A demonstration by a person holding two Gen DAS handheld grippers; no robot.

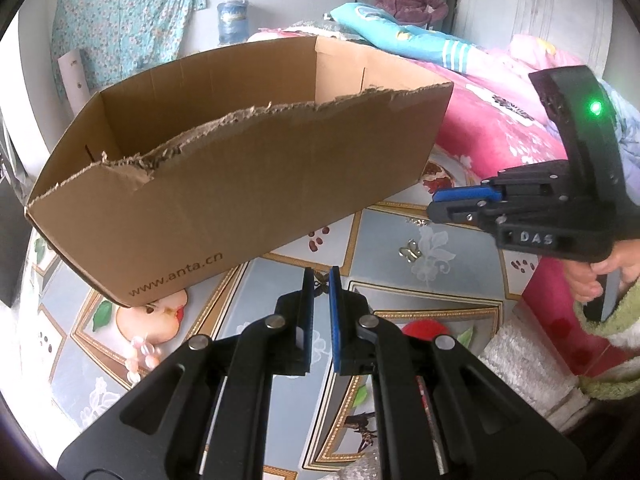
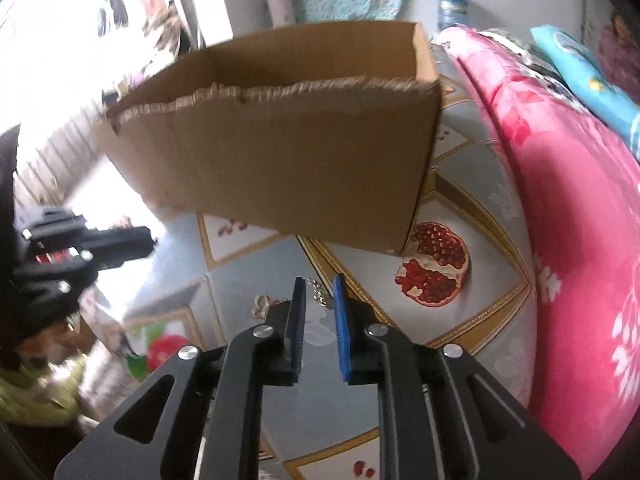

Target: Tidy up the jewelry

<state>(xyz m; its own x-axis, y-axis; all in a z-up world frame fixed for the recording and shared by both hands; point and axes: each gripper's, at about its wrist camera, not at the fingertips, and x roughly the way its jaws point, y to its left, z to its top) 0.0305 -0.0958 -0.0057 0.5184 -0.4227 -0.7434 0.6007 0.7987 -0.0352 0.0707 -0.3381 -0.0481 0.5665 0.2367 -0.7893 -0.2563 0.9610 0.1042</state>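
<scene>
Left tool (image 1: 321, 280) together, right tool (image 2: 320, 286) slightly apart, empty; chain (image 2: 320, 294) only in right view

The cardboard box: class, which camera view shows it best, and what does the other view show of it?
The left wrist view shows the cardboard box best: it is sharp, with both ends, the torn front edge, part of the inside and the printed web address visible. The right wrist view shows the same box blurred, mostly its front wall and right end.
</scene>
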